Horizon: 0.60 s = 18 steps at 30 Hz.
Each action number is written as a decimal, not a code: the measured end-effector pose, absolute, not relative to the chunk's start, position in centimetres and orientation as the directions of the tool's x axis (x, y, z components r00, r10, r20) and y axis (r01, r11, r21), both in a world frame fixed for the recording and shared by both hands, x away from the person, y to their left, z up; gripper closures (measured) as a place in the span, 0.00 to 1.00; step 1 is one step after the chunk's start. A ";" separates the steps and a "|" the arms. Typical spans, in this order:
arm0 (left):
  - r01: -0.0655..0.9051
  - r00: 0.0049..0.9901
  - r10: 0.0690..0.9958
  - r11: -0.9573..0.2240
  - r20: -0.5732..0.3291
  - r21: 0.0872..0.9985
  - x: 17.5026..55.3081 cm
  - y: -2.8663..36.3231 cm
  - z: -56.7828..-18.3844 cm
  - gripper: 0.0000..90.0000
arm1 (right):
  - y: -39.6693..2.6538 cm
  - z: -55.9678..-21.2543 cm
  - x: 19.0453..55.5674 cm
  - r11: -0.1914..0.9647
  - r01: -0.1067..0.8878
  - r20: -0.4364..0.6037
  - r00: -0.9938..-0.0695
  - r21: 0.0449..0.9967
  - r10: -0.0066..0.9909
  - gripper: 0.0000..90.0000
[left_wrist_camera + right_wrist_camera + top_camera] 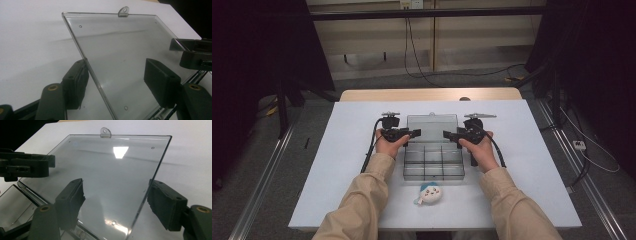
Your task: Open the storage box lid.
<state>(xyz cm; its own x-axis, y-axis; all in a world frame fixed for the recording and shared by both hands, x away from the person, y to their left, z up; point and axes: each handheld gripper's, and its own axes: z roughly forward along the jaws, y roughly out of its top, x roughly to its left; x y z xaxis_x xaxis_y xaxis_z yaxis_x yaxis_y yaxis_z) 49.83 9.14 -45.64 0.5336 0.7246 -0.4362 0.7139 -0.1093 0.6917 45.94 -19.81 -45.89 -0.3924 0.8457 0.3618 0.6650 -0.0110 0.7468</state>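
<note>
Nearest the bottom edge of the high view, a small white and blue plush toy (429, 194) lies on the white tabletop (352, 150), just below the box and touched by neither gripper.

Above it, at frame centre, stands the clear plastic compartment box (433, 163). Its dividers are exposed and every compartment appears empty. Its transparent hinged lid (432, 128) is swung open toward the far side and stands above the tabletop.

The left gripper (411, 134) sits at the lid's left edge. In the left gripper view its jaws stand well apart, straddling that edge (82, 53) without clamping it. The right gripper (450, 134) mirrors this at the right edge. Its own view shows the jaws likewise wide, one on either side of the edge (152, 185), holding nothing.

Judgement: the box is open, so that step appears complete. Loading the toy, or closing the lid, remains outstanding.
</note>
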 end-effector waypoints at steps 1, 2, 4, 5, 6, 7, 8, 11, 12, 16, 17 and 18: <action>0.720 0.527 0.725 -0.102 -0.444 0.687 49.8 9.1 -45.7 0.39 | -19.8 -45.9 45.9 -0.014 0.669 0.367 -0.390 0.743 0.845 0.32; 0.722 0.525 0.724 -0.102 -0.447 0.684 49.8 9.1 -45.7 0.38 | -19.8 -46.0 46.0 -0.015 0.670 0.368 -0.388 0.742 0.845 0.31; 0.732 0.518 0.723 -0.098 -0.457 0.674 49.8 9.0 -45.9 0.37 | -19.8 -46.1 46.0 -0.024 0.679 0.379 -0.380 0.734 0.844 0.30; 0.735 0.518 0.720 -0.098 -0.462 0.671 49.9 9.0 -46.0 0.36 | -19.8 -46.1 46.0 -0.031 0.685 0.388 -0.374 0.728 0.842 0.30; 0.738 0.514 0.720 -0.095 -0.466 0.668 49.9 9.0 -46.0 0.35 | -19.8 -46.2 46.0 -0.034 0.688 0.393 -0.372 0.725 0.841 0.29; 0.737 0.516 0.720 -0.098 -0.464 0.668 49.9 9.0 -46.1 0.35 | -19.8 -46.3 46.1 -0.038 0.691 0.397 -0.369 0.722 0.840 0.29; 0.740 0.511 0.722 -0.093 -0.467 0.666 49.9 9.0 -46.1 0.34 | -19.8 -46.3 46.1 -0.044 0.695 0.405 -0.365 0.718 0.838 0.29; 0.745 0.504 0.724 -0.090 -0.470 0.661 49.9 9.0 -46.1 0.33 | -19.9 -46.4 46.1 -0.052 0.702 0.417 -0.361 0.711 0.834 0.28; 0.746 0.504 0.724 -0.092 -0.470 0.659 49.9 9.0 -46.1 0.33 | -19.9 -46.4 46.1 -0.055 0.707 0.423 -0.357 0.705 0.833 0.28; 0.753 0.499 0.727 -0.093 -0.473 0.652 49.9 9.0 -46.3 0.32 | -19.8 -46.5 46.1 -0.065 0.716 0.436 -0.348 0.695 0.830 0.27; 0.758 0.497 0.723 -0.093 -0.480 0.646 49.9 9.0 -46.3 0.31 | -19.8 -46.6 46.1 -0.068 0.720 0.440 -0.345 0.691 0.829 0.26; 0.757 0.499 0.722 -0.094 -0.480 0.646 49.9 9.0 -46.3 0.30 | -19.8 -46.6 46.2 -0.067 0.721 0.442 -0.345 0.689 0.828 0.26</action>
